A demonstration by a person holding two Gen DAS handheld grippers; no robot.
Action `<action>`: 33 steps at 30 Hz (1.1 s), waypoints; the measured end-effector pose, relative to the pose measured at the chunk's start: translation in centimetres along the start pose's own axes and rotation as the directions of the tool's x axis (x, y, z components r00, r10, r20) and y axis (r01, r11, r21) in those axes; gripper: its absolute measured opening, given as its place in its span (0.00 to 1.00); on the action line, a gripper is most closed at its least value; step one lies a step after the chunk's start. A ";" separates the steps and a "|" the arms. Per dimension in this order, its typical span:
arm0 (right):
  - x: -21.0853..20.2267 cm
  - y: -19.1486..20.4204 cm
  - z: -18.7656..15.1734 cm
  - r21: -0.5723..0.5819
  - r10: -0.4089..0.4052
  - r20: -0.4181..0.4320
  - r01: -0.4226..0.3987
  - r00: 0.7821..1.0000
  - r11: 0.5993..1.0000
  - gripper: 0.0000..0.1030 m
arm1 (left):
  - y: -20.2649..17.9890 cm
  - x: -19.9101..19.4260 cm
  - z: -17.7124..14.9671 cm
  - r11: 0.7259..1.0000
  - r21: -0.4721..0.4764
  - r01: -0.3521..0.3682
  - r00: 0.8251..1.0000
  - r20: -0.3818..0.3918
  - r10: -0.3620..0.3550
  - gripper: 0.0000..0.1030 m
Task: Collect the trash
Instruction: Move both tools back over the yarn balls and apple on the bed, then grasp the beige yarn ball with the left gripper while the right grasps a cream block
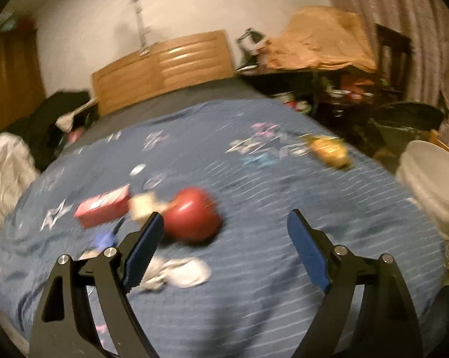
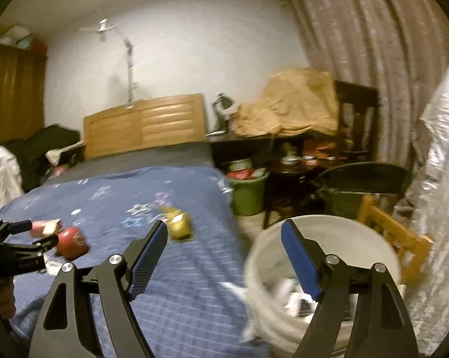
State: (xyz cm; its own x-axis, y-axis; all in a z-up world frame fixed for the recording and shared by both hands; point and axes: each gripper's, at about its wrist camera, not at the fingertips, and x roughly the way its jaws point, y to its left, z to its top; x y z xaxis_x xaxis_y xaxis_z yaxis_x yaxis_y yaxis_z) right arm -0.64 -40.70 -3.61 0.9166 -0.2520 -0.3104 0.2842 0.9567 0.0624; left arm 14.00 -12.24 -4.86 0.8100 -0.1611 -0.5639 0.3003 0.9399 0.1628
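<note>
A: Containers, please.

B: One round white plastic bucket (image 2: 323, 268), on the floor just off the bed's right edge. Contents: crumpled white paper or wrappers (image 2: 287, 292), piled low inside; one white scrap hangs over the near rim. Further back, a green plastic tub (image 2: 248, 197) by the bed's far right corner, filled with mixed items too blurred to list.

A: Trash still out?

B: All on the blue star-patterned quilted bedspread (image 1: 254, 185). A shiny red rounded wrapper or pouch (image 1: 191, 217), near the left edge. Beside it, a flat red rectangular carton (image 1: 102, 208) and a small beige crumpled scrap (image 1: 144, 205) touching both. A white crumpled tissue (image 1: 179, 271) lies nearer the foot. A yellow crinkled snack packet (image 1: 329, 150) sits alone toward the right edge, well apart from the rest.

A: Claws?

B: Left gripper (image 1: 224, 223): blue pads spread wide, nothing between, above the bedspread near the red wrapper. Right gripper (image 2: 224, 232): spread wide, empty, straddling the bed's right edge and the bucket.
</note>
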 end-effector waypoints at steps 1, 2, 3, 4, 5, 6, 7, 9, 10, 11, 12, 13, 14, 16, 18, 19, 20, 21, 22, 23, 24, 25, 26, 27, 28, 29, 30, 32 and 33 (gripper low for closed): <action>0.5 1.6 -0.1 -0.016 0.027 -0.012 -0.027 1.000 1.000 0.77 | 1.5 0.1 -0.5 1.000 -0.023 -0.006 1.000 -0.013 0.006 0.79; 0.8 2.7 -0.2 -0.025 0.045 -0.020 -0.045 0.999 0.999 0.77 | 3.1 0.1 -1.0 0.999 -0.047 -0.016 1.000 -0.026 0.014 0.79; 1.2 4.3 -0.3 -0.039 0.072 -0.034 -0.074 0.997 0.997 0.77 | 5.1 0.1 -1.7 0.997 -0.076 -0.033 0.999 -0.041 0.030 0.79; 1.6 5.4 -0.2 -0.049 0.091 -0.045 -0.094 0.995 0.994 0.77 | 6.7 0.2 -2.3 0.994 -0.098 -0.044 0.998 -0.053 0.039 0.79; 2.0 6.9 -0.3 -0.062 0.117 -0.059 -0.120 0.991 0.991 0.77 | 8.3 0.4 -2.9 0.991 -0.120 -0.054 0.997 -0.069 0.046 0.79; 2.4 8.4 -0.3 -0.074 0.142 -0.071 -0.147 0.987 0.986 0.77 | 10.4 0.6 -3.7 0.986 -0.151 -0.070 0.994 -0.091 0.056 0.79; 2.8 10.2 -0.4 -0.088 0.174 -0.087 -0.182 0.981 0.979 0.77 | 12.0 0.7 -4.2 0.981 -0.174 -0.081 0.992 -0.108 0.062 0.79; 3.5 13.1 -0.3 -0.111 0.221 -0.117 -0.234 0.968 0.966 0.77 | 15.2 1.2 -5.3 0.971 -0.220 -0.089 0.987 -0.148 0.057 0.79; 3.9 15.0 -0.4 -0.126 0.254 -0.135 -0.271 0.958 0.954 0.77 | 16.8 1.5 -5.9 0.966 -0.244 -0.090 0.985 -0.168 0.049 0.79; 4.3 16.5 -0.4 -0.139 0.282 -0.152 -0.303 0.947 0.943 0.77 | 17.9 1.8 -6.4 0.960 -0.264 -0.087 0.982 -0.182 0.039 0.79; 4.7 17.6 -0.3 -0.149 0.302 -0.167 -0.327 0.938 0.933 0.77 | 19.3 2.1 -7.0 0.954 -0.290 -0.080 0.980 -0.197 0.023 0.79; 4.9 18.9 -0.5 -0.159 0.326 -0.185 -0.355 0.927 0.921 0.77 | 20.5 2.4 -7.7 0.949 -0.307 -0.069 0.978 -0.206 0.004 0.79; 5.3 20.6 -0.6 -0.168 0.355 -0.207 -0.390 0.912 0.905 0.77 | 21.3 2.7 -8.1 0.945 -0.321 -0.054 0.977 -0.215 -0.017 0.78; 6.3 24.2 -0.7 -0.184 0.414 -0.250 -0.463 0.875 0.867 0.77 | 22.3 3.5 -8.5 0.942 -0.336 -0.020 0.974 -0.220 -0.058 0.70; 7.3 26.8 -0.6 -0.200 0.454 -0.284 -0.516 0.844 0.833 0.77 | 22.6 4.3 -8.5 0.944 -0.331 0.005 0.973 -0.217 -0.081 0.69; 8.3 28.6 -0.7 -0.215 0.473 -0.309 -0.545 0.825 0.811 0.77 | 22.6 4.6 -8.5 0.946 -0.324 0.026 0.974 -0.206 -0.097 0.69; 9.1 30.0 -0.8 -0.224 0.482 -0.333 -0.565 0.810 0.794 0.77 | 22.7 5.2 -8.2 0.949 -0.314 0.043 0.974 -0.196 -0.109 0.69; 9.8 31.1 -0.8 -0.229 0.484 -0.351 -0.575 0.801 0.786 0.77 | 22.7 5.7 -7.9 0.951 -0.305 0.046 0.976 -0.190 -0.109 0.69; 11.1 32.9 -0.9 -0.232 0.486 -0.377 -0.588 0.789 0.775 0.77 | 22.6 6.2 -7.7 0.951 -0.304 0.054 0.976 -0.184 -0.114 0.69; 12.2 34.2 -1.0 -0.235 0.485 -0.399 -0.598 0.778 0.766 0.77 | 22.7 6.7 -7.5 0.949 -0.308 0.071 0.976 -0.173 -0.129 0.69; 13.0 34.8 -1.1 -0.242 0.480 -0.416 -0.603 0.772 0.760 0.76 | 22.9 7.3 -7.3 0.945 -0.316 0.082 0.976 -0.167 -0.140 0.69; 13.6 35.7 -1.2 -0.253 0.472 -0.423 -0.601 0.774 0.758 0.74 | 23.0 7.8 -7.1 0.941 -0.327 0.091 0.974 -0.166 -0.152 0.69; 14.8 37.0 -1.4 -0.262 0.464 -0.436 -0.602 0.771 0.754 0.73 | 23.1 8.3 -7.0 0.936 -0.336 0.107 0.971 -0.166 -0.171 0.69; 15.6 37.5 -1.7 -0.261 0.458 -0.448 -0.602 0.768 0.754 0.73 | 23.0 8.6 -7.1 0.931 -0.341 0.128 0.967 -0.165 -0.193 0.69; 16.5 38.0 -1.9 -0.259 0.449 -0.460 -0.599 0.766 0.758 0.72 | 23.0 9.1 -7.3 0.929 -0.343 0.135 0.963 -0.174 -0.205 0.68; 17.4 38.5 -2.1 -0.251 0.442 -0.470 -0.596 0.764 0.763 0.71 | 23.1 9.6 -7.4 0.928 -0.350 0.129 0.959 -0.192 -0.206 0.64; 18.4 38.9 -2.3 -0.238 0.441 -0.481 -0.597 0.758 0.766 0.70 | 23.1 10.1 -7.6 0.925 -0.359 0.122 0.954 -0.216 -0.210 0.57; 20.0 39.4 -2.6 -0.213 0.444 -0.498 -0.601 0.745 0.770 0.62 | 23.2 10.6 -7.7 0.918 -0.375 0.129 0.948 -0.226 -0.225 0.53; 20.6 39.6 -2.8 -0.210 0.439 -0.511 -0.603 0.739 0.770 0.58 | 23.2 10.6 -7.7 0.918 -0.374 0.130 0.948 -0.225 -0.226 0.52</action>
State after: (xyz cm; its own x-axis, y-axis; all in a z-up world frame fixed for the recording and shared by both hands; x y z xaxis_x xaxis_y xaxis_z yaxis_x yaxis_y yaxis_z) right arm 28.67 -7.62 -10.15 0.6583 0.3085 -0.6867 -0.3928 0.9189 0.0362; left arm 25.66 10.16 -13.34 0.5861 -0.2972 -0.7537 0.1924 0.9547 -0.2269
